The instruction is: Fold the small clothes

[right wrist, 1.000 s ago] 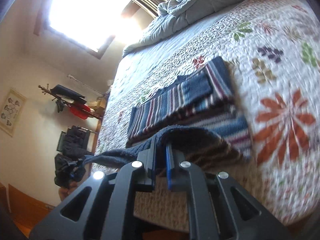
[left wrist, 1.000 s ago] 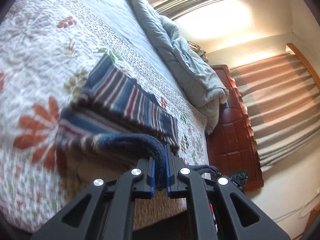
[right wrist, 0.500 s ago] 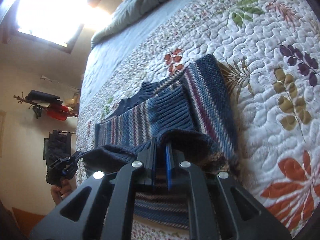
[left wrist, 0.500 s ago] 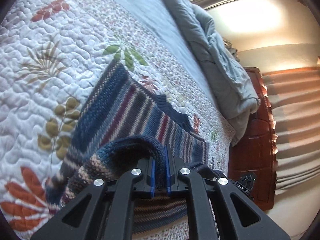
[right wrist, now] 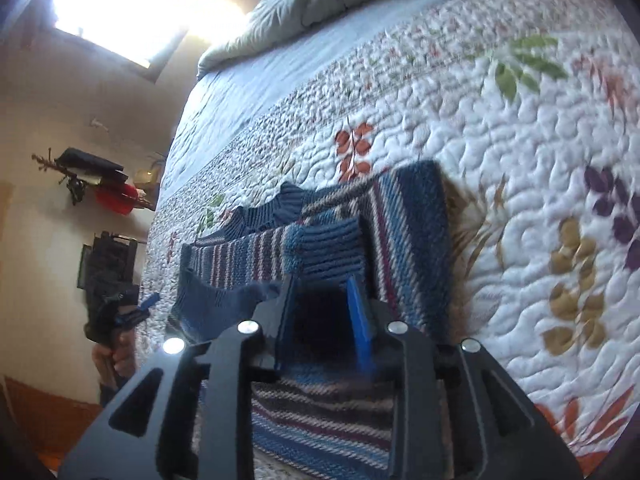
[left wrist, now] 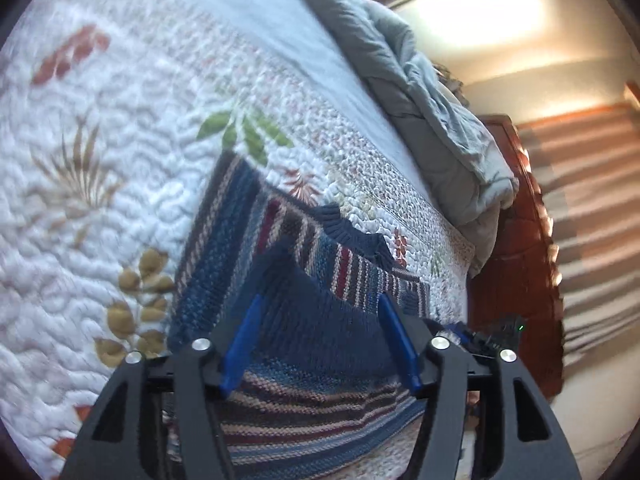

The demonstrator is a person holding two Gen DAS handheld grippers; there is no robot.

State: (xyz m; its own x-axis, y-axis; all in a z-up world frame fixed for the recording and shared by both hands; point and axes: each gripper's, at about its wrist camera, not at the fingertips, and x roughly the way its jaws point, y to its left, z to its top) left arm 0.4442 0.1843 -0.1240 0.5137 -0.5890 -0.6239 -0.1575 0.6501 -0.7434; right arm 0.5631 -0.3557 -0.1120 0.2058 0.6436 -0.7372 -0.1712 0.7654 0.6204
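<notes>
A blue, maroon and cream striped knit sweater (left wrist: pixel 224 248) (right wrist: pixel 404 216) lies folded on the floral quilt (left wrist: pixel 100 160). Its navy ribbed hem (left wrist: pixel 320 320) is laid forward over the striped body. My left gripper (left wrist: pixel 320 300) is opening, its blue pads wide apart on either side of the hem and clear of it. My right gripper (right wrist: pixel 320 280) is opening too, with a narrower gap; the dark hem lies loose between its pads. In the right wrist view a hand holds the left gripper (right wrist: pixel 120 312) at the bed's edge.
A rumpled grey duvet (left wrist: pixel 432 112) (right wrist: pixel 288 12) is piled at the far end of the bed. Red-brown wooden furniture (left wrist: pixel 512 260) and a striped curtain (left wrist: pixel 592 200) stand beyond the bed's edge. A bright window (right wrist: pixel 132 0) and a wall rack (right wrist: pixel 92 184) are on the other side.
Both grippers carried the navy hem forward and down over the sweater. Their jaws, shut on the hem before, have now parted and the hem lies on the striped body.
</notes>
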